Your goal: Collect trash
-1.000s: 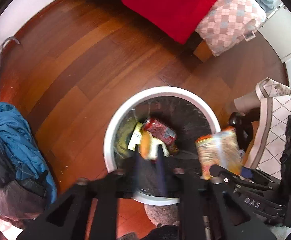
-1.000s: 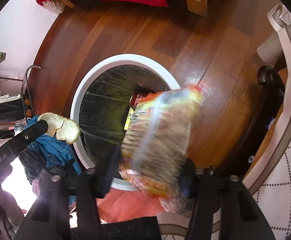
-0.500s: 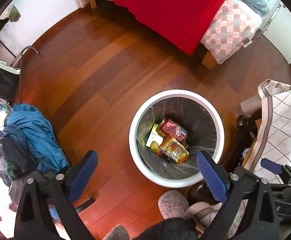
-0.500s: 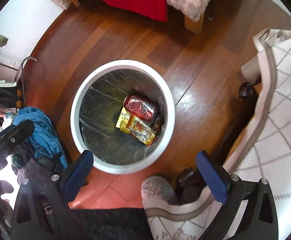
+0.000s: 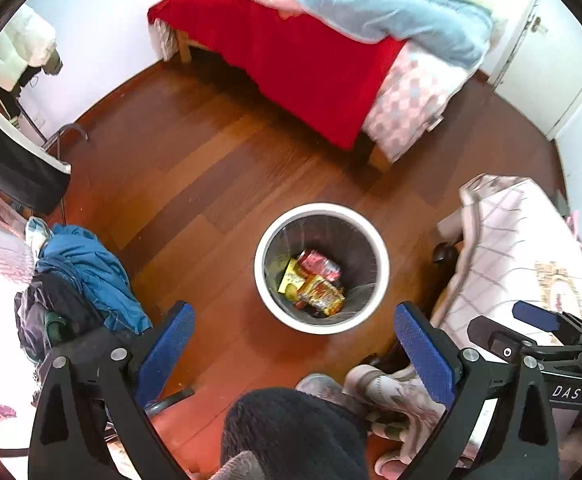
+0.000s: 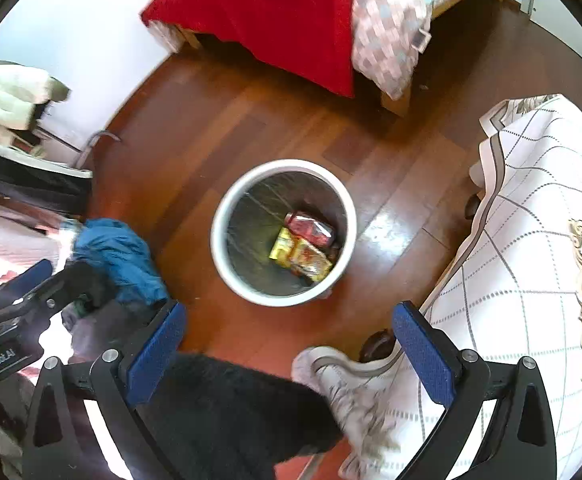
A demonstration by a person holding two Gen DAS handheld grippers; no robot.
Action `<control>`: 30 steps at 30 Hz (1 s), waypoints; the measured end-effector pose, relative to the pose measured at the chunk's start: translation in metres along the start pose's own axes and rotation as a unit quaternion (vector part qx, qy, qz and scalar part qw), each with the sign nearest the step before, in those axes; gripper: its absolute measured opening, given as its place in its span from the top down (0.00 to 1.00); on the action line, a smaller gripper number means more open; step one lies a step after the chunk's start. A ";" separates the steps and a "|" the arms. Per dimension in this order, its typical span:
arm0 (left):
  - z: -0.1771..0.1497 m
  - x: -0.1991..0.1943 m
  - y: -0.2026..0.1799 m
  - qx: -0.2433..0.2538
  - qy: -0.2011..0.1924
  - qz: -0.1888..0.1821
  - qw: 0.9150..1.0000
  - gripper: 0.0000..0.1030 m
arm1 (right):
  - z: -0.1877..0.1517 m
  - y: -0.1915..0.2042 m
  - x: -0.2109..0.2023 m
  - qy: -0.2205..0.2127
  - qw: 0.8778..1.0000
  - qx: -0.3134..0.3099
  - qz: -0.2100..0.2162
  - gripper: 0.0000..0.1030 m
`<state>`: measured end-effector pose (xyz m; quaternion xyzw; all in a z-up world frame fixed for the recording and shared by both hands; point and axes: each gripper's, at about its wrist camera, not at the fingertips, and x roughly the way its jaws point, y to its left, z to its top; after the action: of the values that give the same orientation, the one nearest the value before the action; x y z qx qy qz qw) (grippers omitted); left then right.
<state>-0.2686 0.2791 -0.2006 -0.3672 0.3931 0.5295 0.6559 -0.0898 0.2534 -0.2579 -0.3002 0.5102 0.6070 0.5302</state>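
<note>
The white bin (image 5: 322,268) is sitting down below both grabbers, left gripper (image 5: 294,344) and right gripper (image 6: 289,338), both spread wide, holding nothing.

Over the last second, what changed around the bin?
Both tools let go: the left tool dropped a small yellowish scrap and the right tool the orange snack bag, which now lies in the white bin beside the red can. Their jaws have just been opening, nothing between them, and both have risen. Bin and blue clothes stayed put.
</note>
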 end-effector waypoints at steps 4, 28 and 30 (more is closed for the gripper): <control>-0.002 -0.047 -0.003 0.003 -0.027 -0.022 0.999 0.01 | -0.009 0.009 -0.048 -0.022 0.999 -0.012 0.021 0.00; -0.022 -0.183 -0.009 0.013 -0.066 -0.136 0.988 0.01 | -0.049 0.042 -0.226 -0.053 0.987 -0.056 0.141 0.00; -0.023 -0.186 -0.009 0.012 -0.067 -0.140 0.988 0.01 | -0.050 0.043 -0.231 -0.051 0.987 -0.058 0.143 0.00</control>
<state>-0.2873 0.1812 -0.0418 -0.3743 0.2990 0.4512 0.7530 -0.0798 0.1319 -0.0510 -0.2230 0.4838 0.7199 0.4449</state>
